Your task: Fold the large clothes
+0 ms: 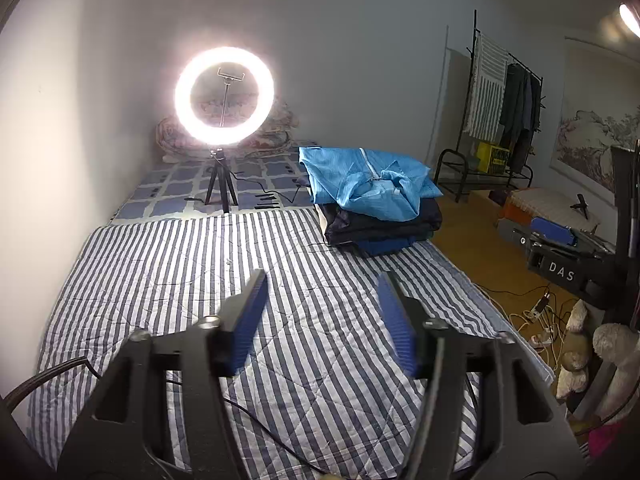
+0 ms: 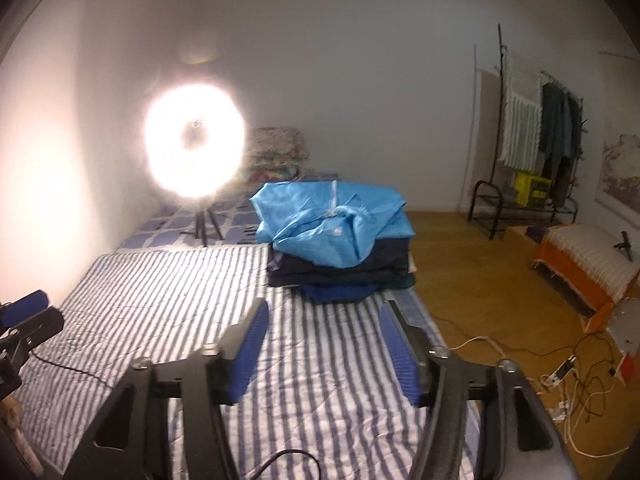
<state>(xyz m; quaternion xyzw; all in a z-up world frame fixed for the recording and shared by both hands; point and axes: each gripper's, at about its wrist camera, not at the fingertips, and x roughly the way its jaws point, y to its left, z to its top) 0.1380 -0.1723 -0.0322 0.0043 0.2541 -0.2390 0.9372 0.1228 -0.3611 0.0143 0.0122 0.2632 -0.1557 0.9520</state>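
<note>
While both claws gape empty, only the right wrist view shows the left claw (image 2: 24,308) beside the striped quilt (image 2: 160,292).

White letters "DAS" on a black case (image 1: 560,270) on the floor.

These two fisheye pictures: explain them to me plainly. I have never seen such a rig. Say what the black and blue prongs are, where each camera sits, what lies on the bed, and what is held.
The prongs are two-finger grippers, one carried in each of a person's hands. Each camera sits on its gripper and looks along the fingers. The left gripper and right gripper both stand open above the striped quilt, holding nothing. Further back lies a stack of folded clothes, a light blue garment on top. A lit ring light stands on a small tripod.
</note>
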